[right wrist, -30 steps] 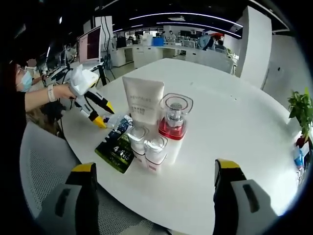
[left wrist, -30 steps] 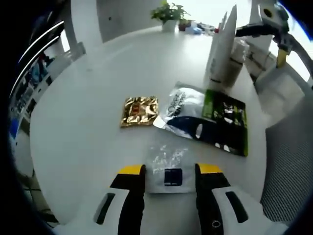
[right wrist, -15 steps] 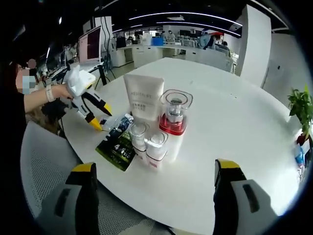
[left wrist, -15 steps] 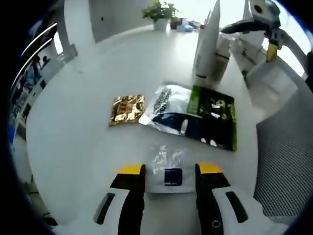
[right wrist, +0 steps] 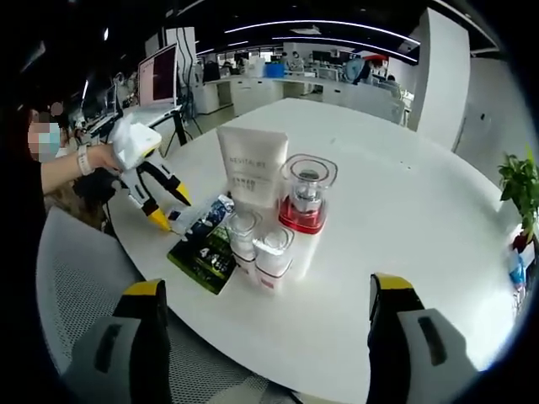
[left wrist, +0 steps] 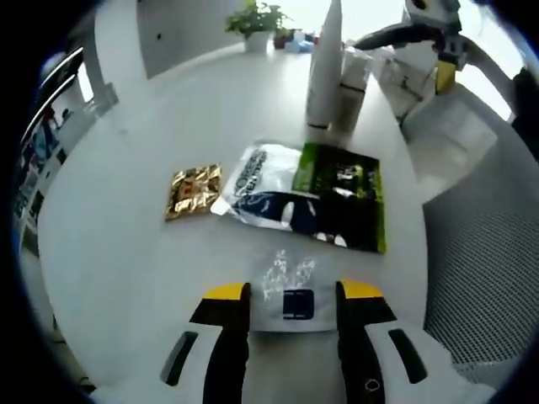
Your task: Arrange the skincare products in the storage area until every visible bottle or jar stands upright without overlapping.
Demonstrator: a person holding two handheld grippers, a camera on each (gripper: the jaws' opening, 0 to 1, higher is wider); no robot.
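— What is seen first, taking the largest thing?

— A round white table (right wrist: 404, 219), smooth and matte, is seen in both views. A grey mesh chair (left wrist: 484, 278) is set against its edge.

— And the skincare products?

— In the right gripper view they are grouped upright near the table's near edge: a flat white tube (right wrist: 252, 166) stood on its cap, a clear square-topped bottle with a red base (right wrist: 305, 195) just beside it, and two small clear-capped jars (right wrist: 259, 252) in front. A green-and-black sachet (right wrist: 202, 255) lies flat beside them, overlapped by a glossy white-and-blue pouch (right wrist: 205, 218).

— What is added by the left gripper view?

— A crinkled gold foil sachet (left wrist: 193, 190) is shown lying apart from the pouch, and a clear plastic sachet with a dark square label (left wrist: 286, 290) is shown between the jaws.

— How is the left gripper (left wrist: 290, 292) held?

— Its yellow-tipped jaws are set narrowly apart on either side of the clear sachet. Whether the sachet is pinched or merely straddled cannot be told.

— And the right gripper (right wrist: 268, 288)?

— Its jaws are spread wide, well short of the products, and nothing is held or touched. In that view the left gripper is seen in a person's hand (right wrist: 99, 156), angled down at the table's far-left edge.

— Smallest things?

— A potted plant (left wrist: 255, 17) is seen at the far rim.
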